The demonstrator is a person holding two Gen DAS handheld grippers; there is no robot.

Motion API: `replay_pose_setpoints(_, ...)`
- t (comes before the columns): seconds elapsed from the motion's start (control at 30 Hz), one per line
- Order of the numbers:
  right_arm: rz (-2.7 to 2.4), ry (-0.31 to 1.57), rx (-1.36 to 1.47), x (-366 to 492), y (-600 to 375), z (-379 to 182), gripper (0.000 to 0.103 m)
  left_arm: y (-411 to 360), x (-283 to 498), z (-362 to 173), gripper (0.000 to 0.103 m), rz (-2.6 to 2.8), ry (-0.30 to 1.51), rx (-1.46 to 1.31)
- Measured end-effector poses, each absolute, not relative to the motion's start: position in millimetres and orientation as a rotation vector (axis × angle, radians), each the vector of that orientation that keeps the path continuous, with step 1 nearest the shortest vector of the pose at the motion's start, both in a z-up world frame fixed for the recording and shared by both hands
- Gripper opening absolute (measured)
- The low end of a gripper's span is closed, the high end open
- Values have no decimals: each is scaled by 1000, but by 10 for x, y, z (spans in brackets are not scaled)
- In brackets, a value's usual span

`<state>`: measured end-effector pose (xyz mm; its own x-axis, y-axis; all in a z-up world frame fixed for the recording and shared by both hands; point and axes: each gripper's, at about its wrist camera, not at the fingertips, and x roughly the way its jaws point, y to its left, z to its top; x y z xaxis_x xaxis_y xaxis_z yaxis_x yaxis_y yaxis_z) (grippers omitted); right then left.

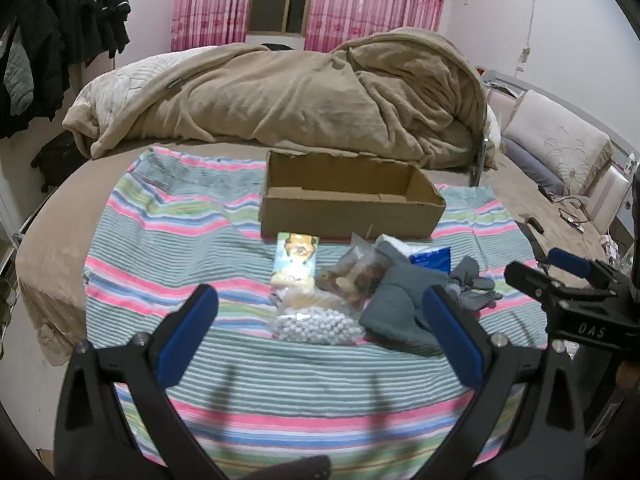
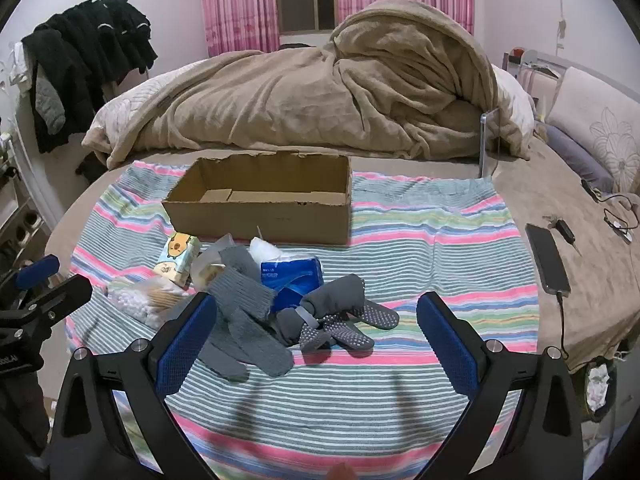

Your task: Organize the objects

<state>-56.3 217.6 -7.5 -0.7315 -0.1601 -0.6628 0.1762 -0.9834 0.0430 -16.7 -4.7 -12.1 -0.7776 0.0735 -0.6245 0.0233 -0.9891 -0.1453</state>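
An empty open cardboard box (image 1: 352,216) (image 2: 260,216) stands on a striped towel (image 1: 180,248) (image 2: 420,260) on the bed. In front of it lies a pile: a cartoon tissue pack (image 1: 295,260) (image 2: 178,258), a bag of cotton swabs (image 1: 316,322) (image 2: 140,300), a clear snack bag (image 1: 356,276), a blue tissue pack (image 1: 434,260) (image 2: 292,276), grey knit gloves (image 1: 400,304) (image 2: 244,320) and grey dotted gloves (image 1: 476,288) (image 2: 340,320). My left gripper (image 1: 320,332) is open, empty, above the near towel before the pile. My right gripper (image 2: 316,336) is open, empty, near the gloves.
A rumpled beige duvet (image 1: 288,96) (image 2: 320,92) fills the far bed. A phone (image 2: 548,258) on a cable and small items lie on the bed at right. Pillows (image 2: 600,136) are far right. Dark clothes (image 2: 88,56) hang at left.
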Motion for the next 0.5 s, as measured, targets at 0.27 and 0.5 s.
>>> replay_pose_setpoints(0.27, -2764, 29, 1071, -592, 2202, -108, 102, -47, -179, -156, 102, 2924, -222, -1048)
replay_pose_setpoints(0.5, -2765, 29, 1071, -594, 2206, -121, 102, -59, -176, -157, 102, 2923, -237, -1046)
